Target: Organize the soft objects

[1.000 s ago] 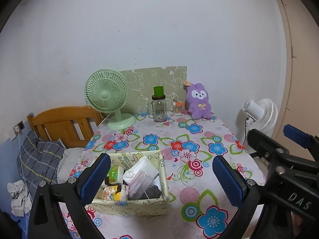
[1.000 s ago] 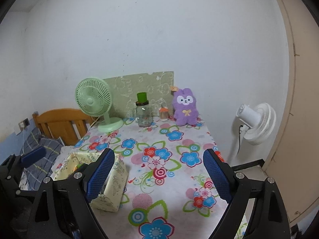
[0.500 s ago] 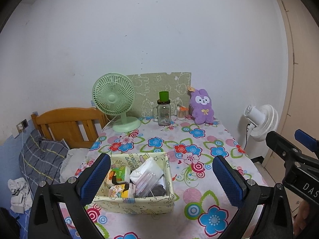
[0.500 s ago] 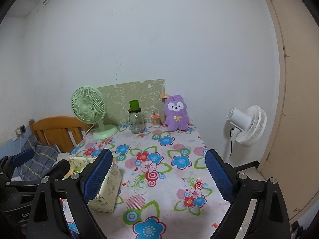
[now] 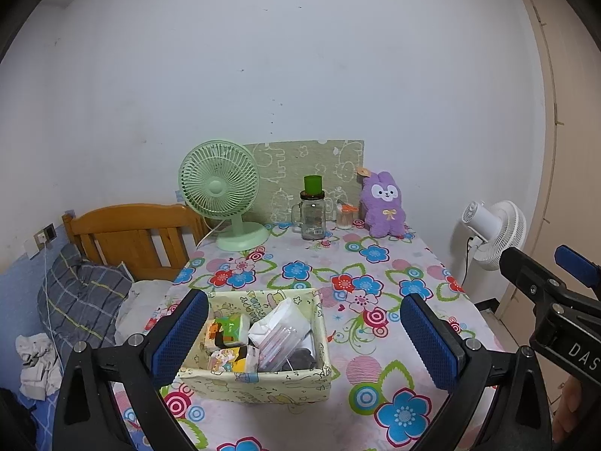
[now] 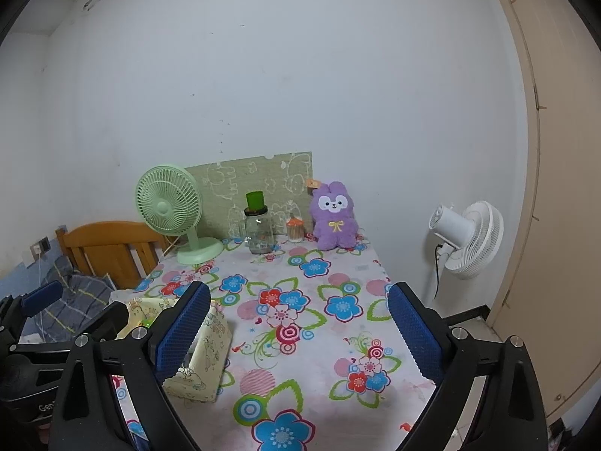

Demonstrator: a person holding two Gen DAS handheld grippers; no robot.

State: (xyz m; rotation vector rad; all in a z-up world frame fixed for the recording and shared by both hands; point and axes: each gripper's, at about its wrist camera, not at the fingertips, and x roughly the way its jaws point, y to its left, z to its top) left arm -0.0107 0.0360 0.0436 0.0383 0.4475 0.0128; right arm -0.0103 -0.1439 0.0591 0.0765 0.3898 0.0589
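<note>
Basket [image 5: 263, 383] of soft packs below open left gripper [image 5: 304, 338]

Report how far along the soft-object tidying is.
Done: the fabric storage box already holds packets near the table's front edge. In hand: nothing; the left gripper and right gripper are both open and empty. Left: the purple plush bunny sits by the wall, outside the box.

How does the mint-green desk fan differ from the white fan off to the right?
The mint-green desk fan stands on the flowered tablecloth; the white fan is off the table, beyond its right edge. The green fan shows its grille to the cameras; the white fan shows its motor housing, grille turned away. Both have round slatted grilles and stand by the wall.
</note>
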